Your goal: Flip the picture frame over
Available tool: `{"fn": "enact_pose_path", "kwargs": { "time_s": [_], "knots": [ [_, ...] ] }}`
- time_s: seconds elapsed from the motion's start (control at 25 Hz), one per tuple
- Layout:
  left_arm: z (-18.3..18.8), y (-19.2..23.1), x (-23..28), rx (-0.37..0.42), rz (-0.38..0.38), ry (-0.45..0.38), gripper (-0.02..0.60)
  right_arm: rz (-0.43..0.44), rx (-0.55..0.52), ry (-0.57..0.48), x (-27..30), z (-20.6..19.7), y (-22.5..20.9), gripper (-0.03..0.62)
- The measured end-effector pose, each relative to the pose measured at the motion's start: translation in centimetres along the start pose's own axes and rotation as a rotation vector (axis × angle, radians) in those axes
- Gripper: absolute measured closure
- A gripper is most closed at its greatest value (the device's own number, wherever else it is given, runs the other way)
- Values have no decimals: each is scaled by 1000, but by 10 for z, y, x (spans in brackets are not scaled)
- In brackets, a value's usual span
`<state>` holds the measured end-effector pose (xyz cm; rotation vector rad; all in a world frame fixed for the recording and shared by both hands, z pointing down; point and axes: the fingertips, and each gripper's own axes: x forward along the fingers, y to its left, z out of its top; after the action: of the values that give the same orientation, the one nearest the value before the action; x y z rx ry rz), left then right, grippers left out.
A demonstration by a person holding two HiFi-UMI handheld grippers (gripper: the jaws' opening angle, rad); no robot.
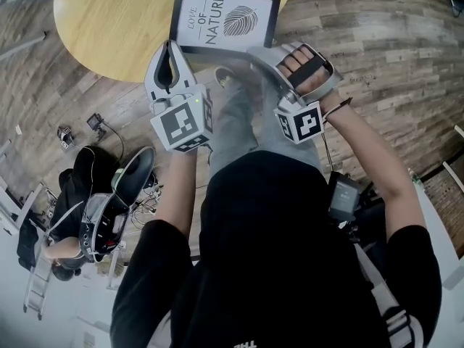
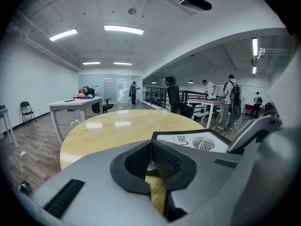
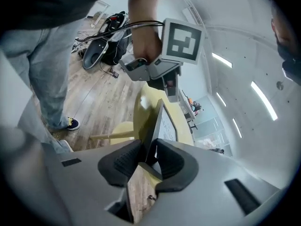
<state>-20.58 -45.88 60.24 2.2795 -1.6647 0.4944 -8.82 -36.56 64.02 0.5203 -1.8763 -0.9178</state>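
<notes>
The black picture frame [image 1: 225,19] with a "Love of Nature" leaf print lies face up on the round yellow table [image 1: 116,20]. Its near right corner sticks out past the table's rim. My right gripper [image 1: 259,51] is rolled on its side and shut on that corner. In the right gripper view the frame [image 3: 162,121] runs edge-on between the pads of the right gripper [image 3: 149,155]. My left gripper [image 1: 171,46] is shut, its tips touching each other at the frame's near left corner. In the left gripper view the left gripper [image 2: 150,145] has the frame [image 2: 197,142] just behind its tips.
The person's grey trouser legs and a shoe [image 1: 226,78] stand right under the table's near rim. Bags and cables [image 1: 109,194] lie on the wooden floor at the left. Beyond the table stand a white desk [image 2: 75,103], chairs and several people [image 2: 230,100].
</notes>
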Motion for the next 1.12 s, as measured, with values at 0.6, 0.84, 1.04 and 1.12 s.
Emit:
{"fn": "enact_pose_path", "kwargs": {
  "time_s": [0.6,0.84,1.04,1.12],
  "knots": [
    [33,18,-28,21,105,-96,558,69,875,-124,-7,5,-122,508],
    [42,30,-27,-1,141,-77,558,221,1608,-236,7,-19,-153,508],
    [38,29,-25,-1,133,-67,558,296,2004,-267,18,-49,-138,514],
    [35,29,-22,-1,128,-63,558,272,2031,-205,25,-62,-123,516]
  ]
}}
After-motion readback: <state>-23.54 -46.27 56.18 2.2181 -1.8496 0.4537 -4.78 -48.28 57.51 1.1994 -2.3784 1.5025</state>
